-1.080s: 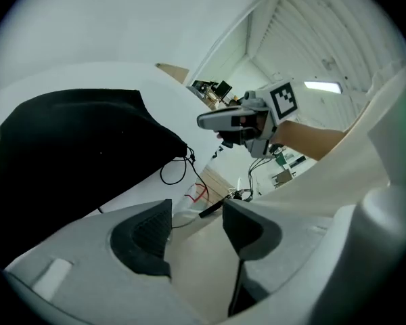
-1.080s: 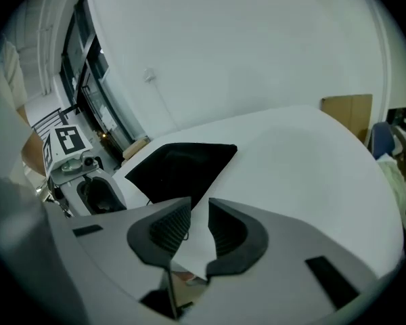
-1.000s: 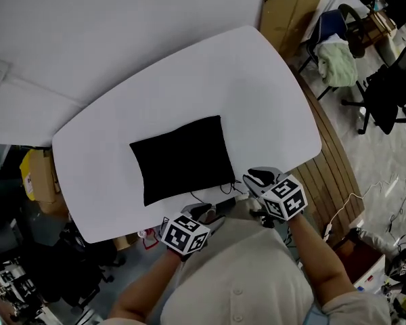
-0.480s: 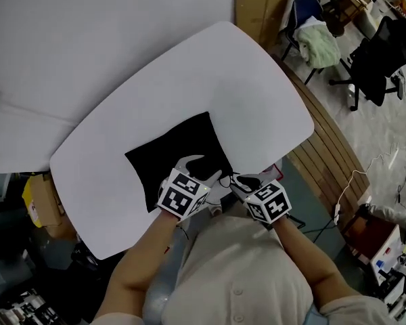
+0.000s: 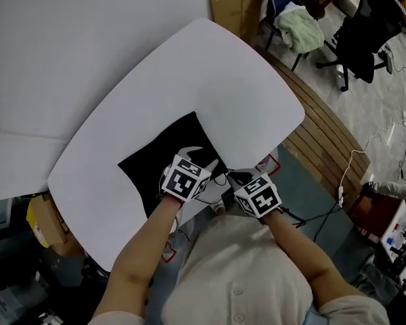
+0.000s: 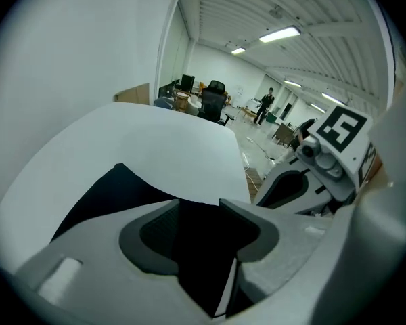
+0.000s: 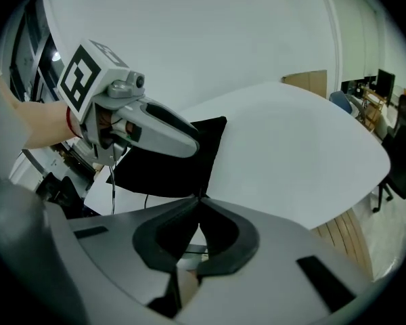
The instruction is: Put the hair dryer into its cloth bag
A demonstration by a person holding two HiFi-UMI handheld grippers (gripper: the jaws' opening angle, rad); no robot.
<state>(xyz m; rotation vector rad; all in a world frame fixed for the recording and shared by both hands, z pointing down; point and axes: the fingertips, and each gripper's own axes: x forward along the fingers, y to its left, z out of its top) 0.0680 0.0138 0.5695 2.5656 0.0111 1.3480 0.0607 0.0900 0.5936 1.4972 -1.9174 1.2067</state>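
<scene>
While the left claw point(image 6: 197, 205) stood spread above the near edge of the cloth bag point(image 5: 155, 161), probably to take hold of its mouth, the right claw point(image 7: 198, 198) was pressed together at the bag's near corner. Whether it nipped cloth, I could not tell. The bag lay flat on the table point(image 5: 189, 80). No hair dryer was visible.

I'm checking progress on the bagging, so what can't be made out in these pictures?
Hair dryer: in no view; whether it lies inside the cloth bag cannot be told.
Bag's near edge: head view, covered by the left tool.
Whether the right tool pinches anything: right gripper view, tips meet, a cord there too thin.
</scene>
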